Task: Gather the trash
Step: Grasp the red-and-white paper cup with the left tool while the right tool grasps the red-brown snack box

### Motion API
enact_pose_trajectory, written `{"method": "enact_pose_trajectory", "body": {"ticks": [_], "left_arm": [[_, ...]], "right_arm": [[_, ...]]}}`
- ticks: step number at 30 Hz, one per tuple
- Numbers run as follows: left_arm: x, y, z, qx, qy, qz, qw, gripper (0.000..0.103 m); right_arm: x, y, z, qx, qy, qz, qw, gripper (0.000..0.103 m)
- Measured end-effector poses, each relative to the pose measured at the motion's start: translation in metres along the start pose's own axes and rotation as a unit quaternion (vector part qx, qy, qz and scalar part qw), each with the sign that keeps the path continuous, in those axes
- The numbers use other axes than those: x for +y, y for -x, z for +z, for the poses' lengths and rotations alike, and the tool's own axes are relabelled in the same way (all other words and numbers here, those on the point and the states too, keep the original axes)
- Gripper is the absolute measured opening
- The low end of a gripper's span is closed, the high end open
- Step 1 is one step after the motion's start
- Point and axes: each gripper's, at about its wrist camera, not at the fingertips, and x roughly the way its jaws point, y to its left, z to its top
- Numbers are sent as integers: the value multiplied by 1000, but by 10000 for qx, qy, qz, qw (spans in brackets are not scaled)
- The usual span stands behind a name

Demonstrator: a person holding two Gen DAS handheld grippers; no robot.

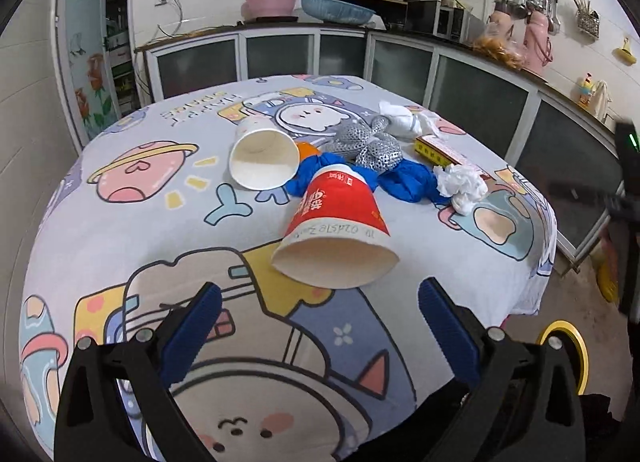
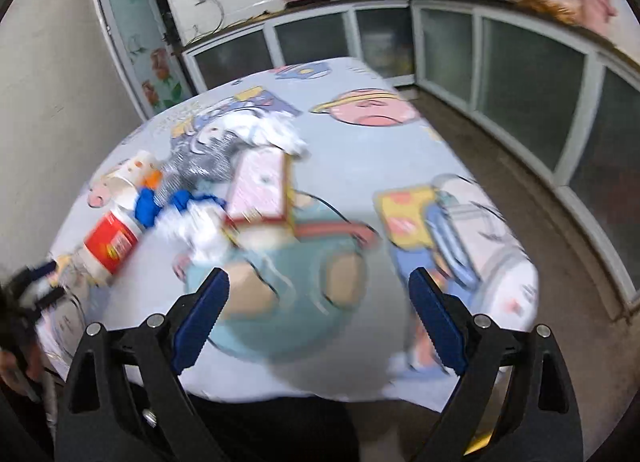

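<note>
Trash lies on the cartoon-print tablecloth (image 1: 120, 230). A red paper cup (image 1: 338, 230) lies on its side, mouth toward my left gripper (image 1: 320, 294), which is open and empty just in front of it. Behind it are a white paper cup (image 1: 262, 156) on its side, blue crumpled plastic (image 1: 408, 180), a silver sequin scrap (image 1: 370, 142), white tissue wads (image 1: 460, 184), and a flat box (image 1: 444, 152). My right gripper (image 2: 318, 282) is open and empty over the table's near edge; its view is blurred, with the red cup (image 2: 112, 242) at left and the box (image 2: 262, 190) ahead.
Kitchen cabinets (image 1: 480, 102) and a counter with basins (image 1: 272, 4) run behind and to the right of the table. A yellow-rimmed bin (image 1: 568, 350) stands on the floor off the table's right corner. Bare floor (image 2: 540, 222) lies right of the table.
</note>
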Motion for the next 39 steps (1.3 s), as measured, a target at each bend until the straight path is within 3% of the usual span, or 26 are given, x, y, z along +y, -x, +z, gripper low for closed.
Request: {"method": "enact_pose_trajectory", "body": {"ticks": [8,13,21,25,29,39], "left_arm": [[6,-34,11,252,-84,-162,9995,95],[15,-52,21,406,132,-319,9986,95],[17,-80,32,673,410,-762,9940,95],[17,-80,39,658,525,-1003,9914,95],[18,-75,45,588,505,-1121,9907,95],[15,-109,50,927,605,-1198,9866,95]], "right_arm": [[21,-47,63,560,-35,322,9979,89],[24,-78,80,911,-127,249,9955,89],[36,-124,92,1472,-8,22,9891,89],[38,-130,96,1602,-142,223,9867,89],[44,-134,95,1690,-30,231,9853,89],[44,-155,93,1956,-130,183,9804,88]]}}
